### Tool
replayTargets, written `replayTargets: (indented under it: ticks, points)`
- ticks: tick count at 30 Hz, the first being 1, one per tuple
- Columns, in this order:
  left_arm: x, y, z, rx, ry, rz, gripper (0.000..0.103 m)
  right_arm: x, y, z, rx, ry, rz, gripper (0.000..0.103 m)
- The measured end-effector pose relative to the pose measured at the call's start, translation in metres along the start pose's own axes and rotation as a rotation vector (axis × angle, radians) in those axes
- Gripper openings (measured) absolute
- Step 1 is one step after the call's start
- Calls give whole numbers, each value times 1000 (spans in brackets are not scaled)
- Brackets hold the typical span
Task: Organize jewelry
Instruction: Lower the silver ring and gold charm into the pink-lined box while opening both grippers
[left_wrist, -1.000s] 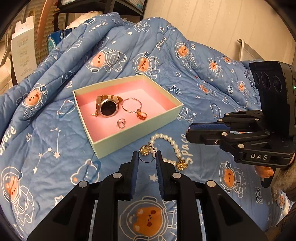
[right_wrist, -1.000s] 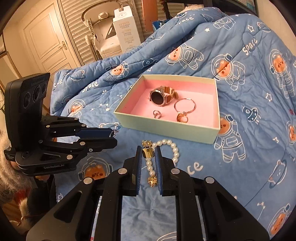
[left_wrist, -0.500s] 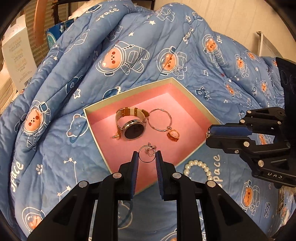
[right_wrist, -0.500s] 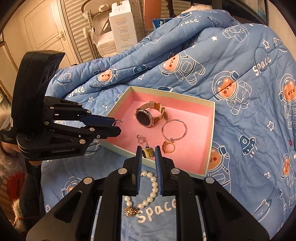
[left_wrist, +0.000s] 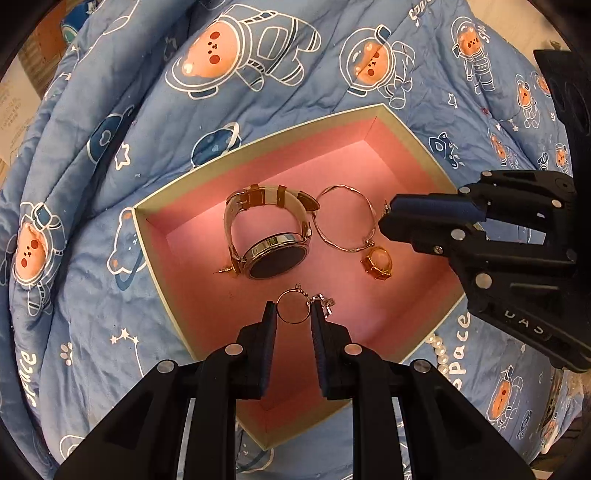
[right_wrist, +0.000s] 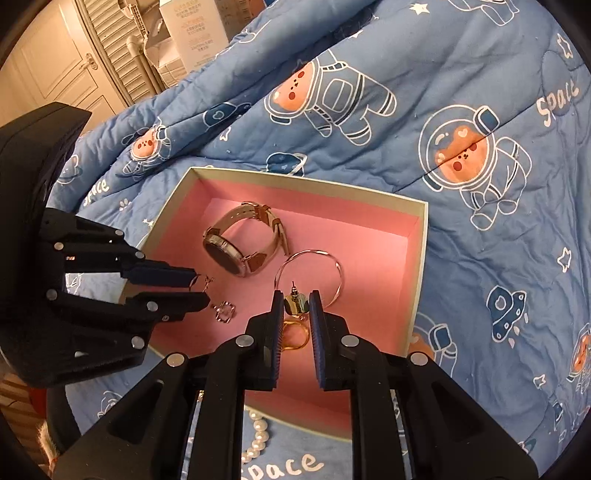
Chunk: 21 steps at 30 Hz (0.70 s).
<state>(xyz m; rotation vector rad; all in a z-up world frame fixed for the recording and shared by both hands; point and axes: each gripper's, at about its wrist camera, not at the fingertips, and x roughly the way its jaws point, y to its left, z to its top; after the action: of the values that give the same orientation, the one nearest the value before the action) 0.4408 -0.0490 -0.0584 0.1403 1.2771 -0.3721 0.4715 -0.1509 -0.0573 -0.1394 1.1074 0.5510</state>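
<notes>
A pink-lined box lies on the blue blanket. In it are a watch, a thin bangle, a gold ring and a small silver ring. My left gripper is shut on a thin ring with a charm, held over the box's near side. My right gripper is shut on a gold stud earring, over the gold ring.
A pearl bracelet lies on the blanket just outside the box's near wall. A white carton, shutters and a door stand beyond the bed.
Both grippers have moved from above the pearl bracelet forward to over the box, each still holding its piece. The box now fills the middle of both views.
</notes>
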Motion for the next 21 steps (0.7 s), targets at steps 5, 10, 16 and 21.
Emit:
replayTargets:
  ticks: [5, 10, 16, 21]
  points:
    - [8, -3, 6, -4, 16, 17, 18, 13, -2, 9, -2, 28, -15, 15]
    - [14, -7, 5, -5, 34, 29, 18, 25, -4, 14, -6, 63, -27, 15]
    - [16, -8, 8, 0, 38, 30, 18, 40, 1, 20, -19, 104, -50, 15]
    - [15, -8, 4, 1, 29, 30, 19, 44, 3, 23, -23, 109, -64, 15]
